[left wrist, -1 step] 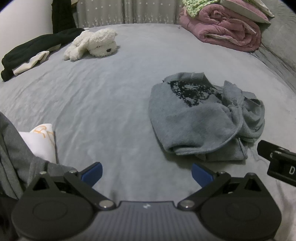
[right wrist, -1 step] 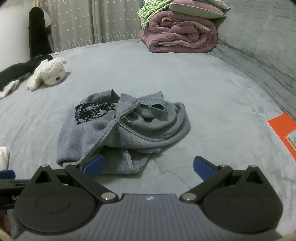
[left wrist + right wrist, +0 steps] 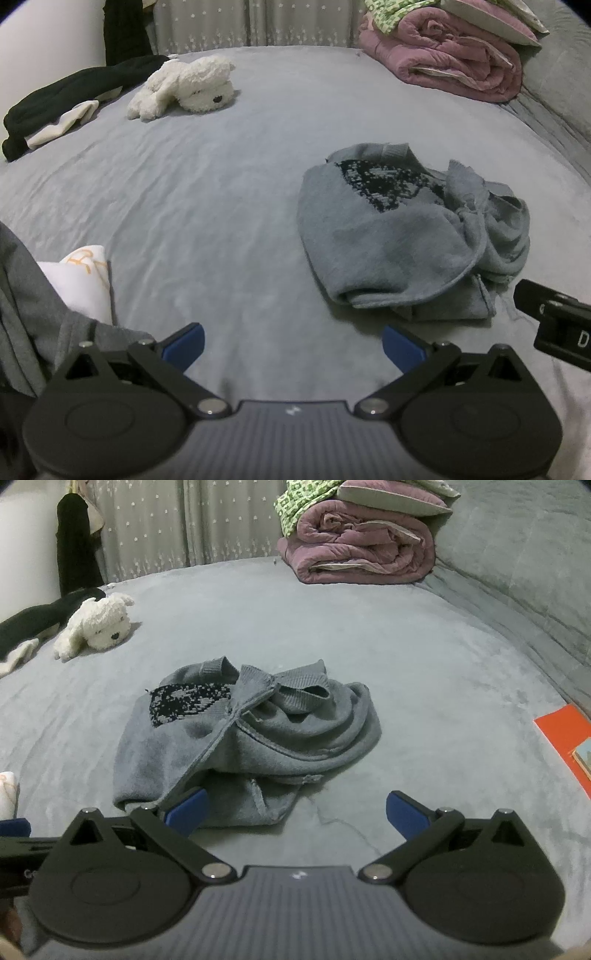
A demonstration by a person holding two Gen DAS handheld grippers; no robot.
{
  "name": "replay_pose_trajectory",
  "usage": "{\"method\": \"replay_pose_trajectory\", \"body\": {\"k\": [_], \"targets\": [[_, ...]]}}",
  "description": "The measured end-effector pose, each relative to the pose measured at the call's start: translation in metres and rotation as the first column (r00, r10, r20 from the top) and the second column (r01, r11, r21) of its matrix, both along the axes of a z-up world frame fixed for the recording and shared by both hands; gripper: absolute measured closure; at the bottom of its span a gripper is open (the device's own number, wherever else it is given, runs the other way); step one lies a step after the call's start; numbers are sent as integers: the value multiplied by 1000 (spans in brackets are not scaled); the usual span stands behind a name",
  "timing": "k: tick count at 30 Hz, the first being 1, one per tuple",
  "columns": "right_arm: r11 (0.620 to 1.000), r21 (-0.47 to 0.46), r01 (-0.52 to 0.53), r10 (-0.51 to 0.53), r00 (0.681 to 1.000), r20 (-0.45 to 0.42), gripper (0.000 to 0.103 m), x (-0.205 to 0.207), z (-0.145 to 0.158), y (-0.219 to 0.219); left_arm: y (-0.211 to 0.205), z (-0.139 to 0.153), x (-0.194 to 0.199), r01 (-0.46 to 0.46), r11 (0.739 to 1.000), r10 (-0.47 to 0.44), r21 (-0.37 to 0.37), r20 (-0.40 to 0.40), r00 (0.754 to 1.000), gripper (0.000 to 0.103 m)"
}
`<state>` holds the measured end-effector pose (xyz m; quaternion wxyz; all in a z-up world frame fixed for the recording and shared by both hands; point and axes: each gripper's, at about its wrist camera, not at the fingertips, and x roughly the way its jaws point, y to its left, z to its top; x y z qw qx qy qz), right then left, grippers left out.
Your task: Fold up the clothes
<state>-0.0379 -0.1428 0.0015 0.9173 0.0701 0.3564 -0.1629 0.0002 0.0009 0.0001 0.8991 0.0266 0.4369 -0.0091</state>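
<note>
Nothing has moved since the earlier frame: both views match it, sweater and grippers alike.

Your left gripper stands wide, its blue pads far apart with only bare sheet between them. Your right gripper is just as wide and holds nothing, though its left pad sits right at the near hem of the grey sweater.

That sweater lies in a rumpled heap near the middle of the bed, its dark patterned patch facing up, the ribbed neck twisted over the body, one side bunched into loose rolls. It is not folded as it lies; no flat panel, no squared edges. Judging from this, it needs spreading flat, then sleeves and body brought over.

At your left edge a white folded cloth rests beside a grey garment; whether those belong to a finished pile you cannot tell. Well apart lie a plush dog, dark clothes and a rolled pink quilt.
</note>
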Motion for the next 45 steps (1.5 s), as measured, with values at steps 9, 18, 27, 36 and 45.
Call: {"method": "replay_pose_trajectory", "body": {"k": [9, 18, 27, 36, 45], "targets": [[1000, -4, -4, 4, 1000, -3, 0, -5, -2, 1, 5, 0, 1, -4, 999, 4, -38, 9, 1000, 0], [1000, 3, -3, 3, 1000, -28, 0, 1, -6, 0, 6, 1, 2, 3, 999, -3, -52, 6, 1000, 0], [1000, 0, -7, 7, 999, -38, 0, 2, -7, 2, 5, 0, 2, 15, 998, -15, -55, 5, 1000, 0], [1000, 4, -10, 10, 999, -44, 0, 2, -9, 2, 4, 0, 2, 21, 998, -21, -54, 2, 1000, 0], [1000, 6, -12, 13, 998, -54, 0, 3, -11, 2, 3, -1, 2, 33, 998, -34, -52, -4, 999, 0]]}}
